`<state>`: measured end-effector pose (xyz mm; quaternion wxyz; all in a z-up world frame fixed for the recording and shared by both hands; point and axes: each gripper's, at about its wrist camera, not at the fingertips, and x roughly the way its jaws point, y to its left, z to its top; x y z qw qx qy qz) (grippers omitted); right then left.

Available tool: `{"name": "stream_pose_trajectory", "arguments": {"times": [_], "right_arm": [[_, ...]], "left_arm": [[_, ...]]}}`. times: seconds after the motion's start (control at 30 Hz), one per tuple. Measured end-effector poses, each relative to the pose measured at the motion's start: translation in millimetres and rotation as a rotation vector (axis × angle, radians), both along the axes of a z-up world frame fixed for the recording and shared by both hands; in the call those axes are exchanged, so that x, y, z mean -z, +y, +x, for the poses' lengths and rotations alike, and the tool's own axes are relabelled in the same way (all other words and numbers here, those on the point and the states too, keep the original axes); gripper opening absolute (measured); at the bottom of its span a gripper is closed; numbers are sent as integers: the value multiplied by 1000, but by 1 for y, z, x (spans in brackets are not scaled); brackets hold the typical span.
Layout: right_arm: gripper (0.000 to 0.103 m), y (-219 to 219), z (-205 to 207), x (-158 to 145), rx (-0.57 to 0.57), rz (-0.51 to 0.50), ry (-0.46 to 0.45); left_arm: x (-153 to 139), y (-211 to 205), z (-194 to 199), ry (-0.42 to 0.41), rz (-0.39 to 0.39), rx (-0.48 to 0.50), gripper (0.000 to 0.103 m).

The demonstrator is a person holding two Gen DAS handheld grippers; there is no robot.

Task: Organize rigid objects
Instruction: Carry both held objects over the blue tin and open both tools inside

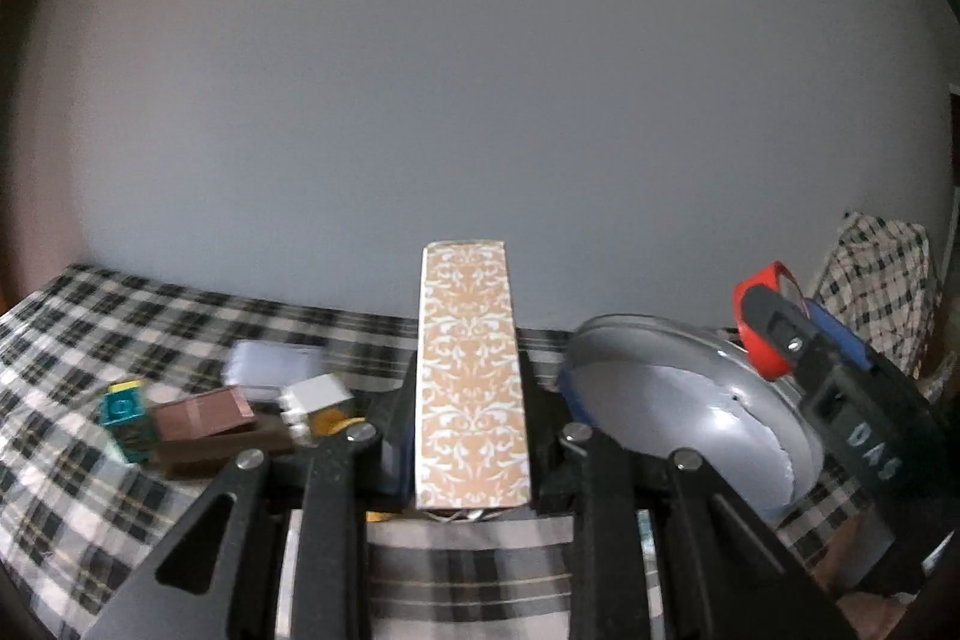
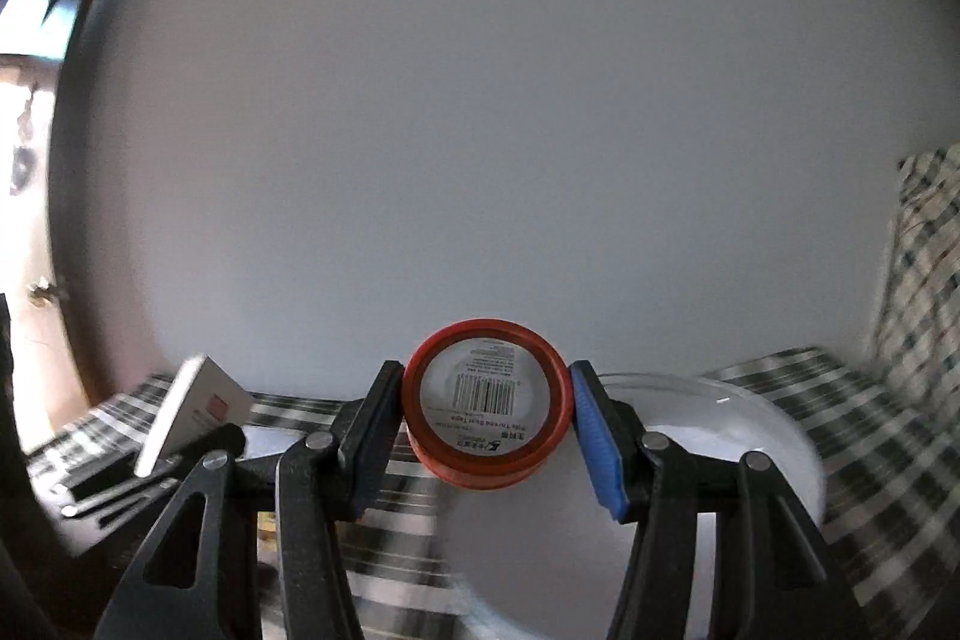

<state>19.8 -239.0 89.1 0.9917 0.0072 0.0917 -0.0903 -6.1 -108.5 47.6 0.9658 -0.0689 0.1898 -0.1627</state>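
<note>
1. The left tongs are clamping narrowly on a tan patterned box, its long axis pointing straight ahead toward the wall.
2. The right tongs are standing half open, gripping a red tape reel, its flat labelled face toward the camera.
3. Only the left view is showing small boxes left of the patterned box.
4. A white bowl is sitting right of the reel on the checked table.

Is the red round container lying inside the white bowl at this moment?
No, the red round container is clamped between the fingers of the right hand-held gripper, raised in front of the white bowl.
</note>
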Motion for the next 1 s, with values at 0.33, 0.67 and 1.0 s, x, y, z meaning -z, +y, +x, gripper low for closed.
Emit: {"name": "stream_pose_trajectory", "arguments": {"times": [0.33, 0.67, 1.0], "right_arm": [[58, -60, -7, 12, 176, -80, 47], [58, -116, 6, 18, 292, -77, 197], [58, -144, 16, 35, 331, -12, 297]], "left_arm": [[1, -73, 6, -24, 13, 48, 24], [10, -138, 23, 8, 59, 105, 24], [20, -148, 35, 7, 107, 92, 24]]}}
